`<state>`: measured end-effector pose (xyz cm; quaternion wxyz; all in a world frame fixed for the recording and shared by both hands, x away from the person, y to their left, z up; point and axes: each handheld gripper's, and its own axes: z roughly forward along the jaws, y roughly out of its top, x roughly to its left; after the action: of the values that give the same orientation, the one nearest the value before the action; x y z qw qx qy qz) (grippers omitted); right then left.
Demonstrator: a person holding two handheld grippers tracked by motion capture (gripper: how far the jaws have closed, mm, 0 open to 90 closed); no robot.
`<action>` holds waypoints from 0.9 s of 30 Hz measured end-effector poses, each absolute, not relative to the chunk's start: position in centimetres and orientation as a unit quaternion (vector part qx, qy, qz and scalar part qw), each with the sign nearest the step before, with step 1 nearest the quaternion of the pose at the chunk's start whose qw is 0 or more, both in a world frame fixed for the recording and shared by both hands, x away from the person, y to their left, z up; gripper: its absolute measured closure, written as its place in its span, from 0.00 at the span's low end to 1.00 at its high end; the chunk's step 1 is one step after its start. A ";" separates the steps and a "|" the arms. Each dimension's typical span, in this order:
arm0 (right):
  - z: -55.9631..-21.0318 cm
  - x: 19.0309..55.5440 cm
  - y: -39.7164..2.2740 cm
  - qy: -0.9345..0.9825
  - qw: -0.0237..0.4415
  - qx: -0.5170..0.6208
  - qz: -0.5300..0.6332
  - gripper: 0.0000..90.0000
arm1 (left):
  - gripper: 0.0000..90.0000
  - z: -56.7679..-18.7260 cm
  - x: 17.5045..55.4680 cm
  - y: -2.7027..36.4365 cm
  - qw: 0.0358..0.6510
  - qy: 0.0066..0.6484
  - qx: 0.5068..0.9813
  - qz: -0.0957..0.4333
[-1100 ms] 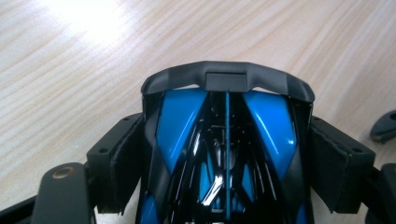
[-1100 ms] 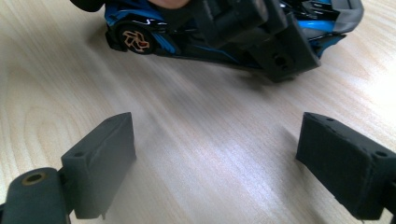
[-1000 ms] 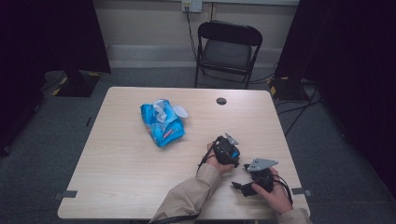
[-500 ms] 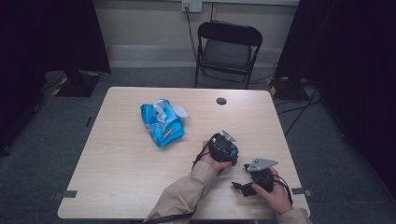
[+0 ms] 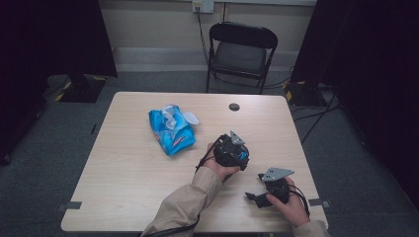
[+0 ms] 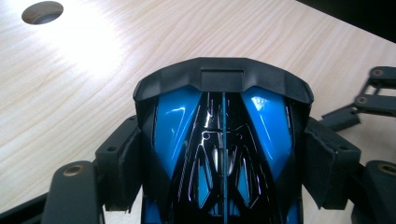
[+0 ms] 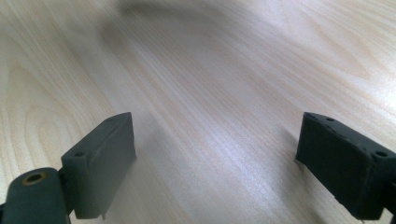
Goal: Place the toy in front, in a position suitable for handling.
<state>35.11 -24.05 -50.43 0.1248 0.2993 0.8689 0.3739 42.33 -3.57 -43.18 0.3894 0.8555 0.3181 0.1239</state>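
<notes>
High view: the left gripper (image 5: 232, 150) holds a black-and-blue toy car (image 5: 236, 154) off the table (image 5: 123, 173), forearm angled in from the bottom, while the right gripper (image 5: 258, 193) idles low near the front edge. Left gripper view: both pads (image 6: 122, 161) pinch the car's sides, so I'd say it's mid-carry and next needs a steady set-down. Right gripper view: jaws spread wide, empty, over bare wood.

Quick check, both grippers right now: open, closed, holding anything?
Left gripper: shut on a blue and black toy car, pads on both its sides.
Right gripper: open, nothing between the jaws, bare table beneath.
</notes>
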 end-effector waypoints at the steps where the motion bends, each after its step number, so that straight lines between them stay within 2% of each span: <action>1: -50.4 35.1 -24.1 0.869 0.125 0.300 0.374 0.12 | 0.28 -43.2 42.3 -3.6 0.389 0.318 0.855 0.124; 12: -50.4 35.1 -24.1 0.869 0.125 0.299 0.374 0.12 | 0.28 -42.3 41.8 -0.2 0.378 0.318 0.862 0.112; 27: -50.4 35.1 -24.1 0.869 0.125 0.300 0.374 0.12 | 0.28 -44.7 41.0 6.7 0.321 0.338 0.878 0.108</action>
<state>35.10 -24.05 -50.44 0.1246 0.2996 0.8687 0.3743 41.04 6.73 -44.75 0.3213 0.8780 0.3380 0.1077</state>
